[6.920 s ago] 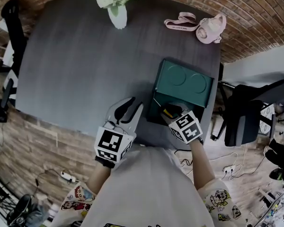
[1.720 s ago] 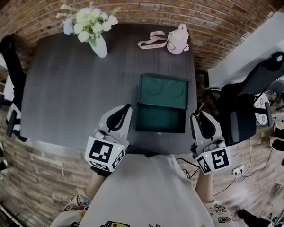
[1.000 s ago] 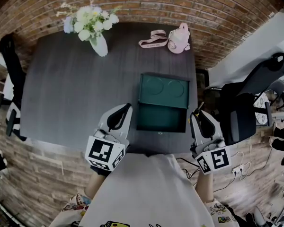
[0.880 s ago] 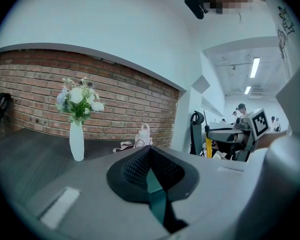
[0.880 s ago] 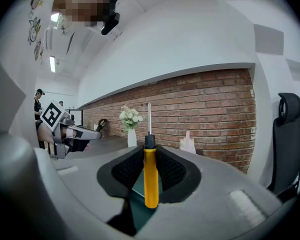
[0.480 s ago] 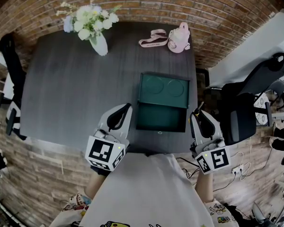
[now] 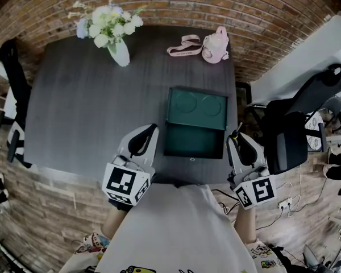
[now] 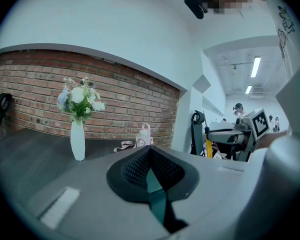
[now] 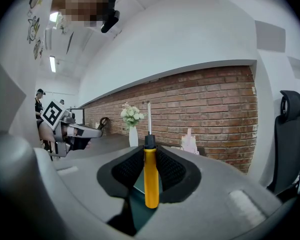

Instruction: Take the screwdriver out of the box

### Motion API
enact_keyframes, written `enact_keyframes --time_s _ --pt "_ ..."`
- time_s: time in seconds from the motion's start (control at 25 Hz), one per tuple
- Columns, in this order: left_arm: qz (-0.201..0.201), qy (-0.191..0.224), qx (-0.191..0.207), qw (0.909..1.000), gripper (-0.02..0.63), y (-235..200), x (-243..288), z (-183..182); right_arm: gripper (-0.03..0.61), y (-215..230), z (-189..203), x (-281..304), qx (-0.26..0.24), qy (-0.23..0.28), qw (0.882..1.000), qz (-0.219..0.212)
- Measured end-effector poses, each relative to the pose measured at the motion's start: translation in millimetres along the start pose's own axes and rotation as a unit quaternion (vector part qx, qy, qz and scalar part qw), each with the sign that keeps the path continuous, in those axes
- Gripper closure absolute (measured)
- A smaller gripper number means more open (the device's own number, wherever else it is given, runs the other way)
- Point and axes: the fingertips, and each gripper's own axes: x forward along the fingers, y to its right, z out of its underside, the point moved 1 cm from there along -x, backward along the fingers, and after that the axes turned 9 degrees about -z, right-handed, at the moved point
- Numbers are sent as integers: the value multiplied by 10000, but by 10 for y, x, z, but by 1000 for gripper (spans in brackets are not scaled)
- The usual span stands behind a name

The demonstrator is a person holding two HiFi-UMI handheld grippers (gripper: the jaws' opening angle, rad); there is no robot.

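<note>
R gripper (image 9: 150, 160) clamped on screwdriver (image 9: 151, 178) at mid-handle, shaft pointing up. It's held out of the box (image 7: 195, 123), just right of its near-right corner. L gripper (image 8: 150, 157) jaws fully together, nothing in them, just left of box's near-left corner. Screwdriver prob. light and stiff. The smooth plastic handle may pivot in the pads, so grip handle middle, not thin shaft.

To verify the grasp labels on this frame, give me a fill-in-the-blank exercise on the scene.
1. The right gripper is shut on a yellow-handled ____.
2. The left gripper, jaws together, holds ____.
3. The green box on the table sits with its lid ____.
4. The flowers stand in a white ____.
Missing: screwdriver; nothing; open; vase.
</note>
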Motion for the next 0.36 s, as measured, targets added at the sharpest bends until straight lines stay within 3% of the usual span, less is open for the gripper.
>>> enact_keyframes --time_s 0.36 --pt "-10 -9 -1 10000 615 -16 9 -3 499 0 11 11 -18 -27 10000 5"
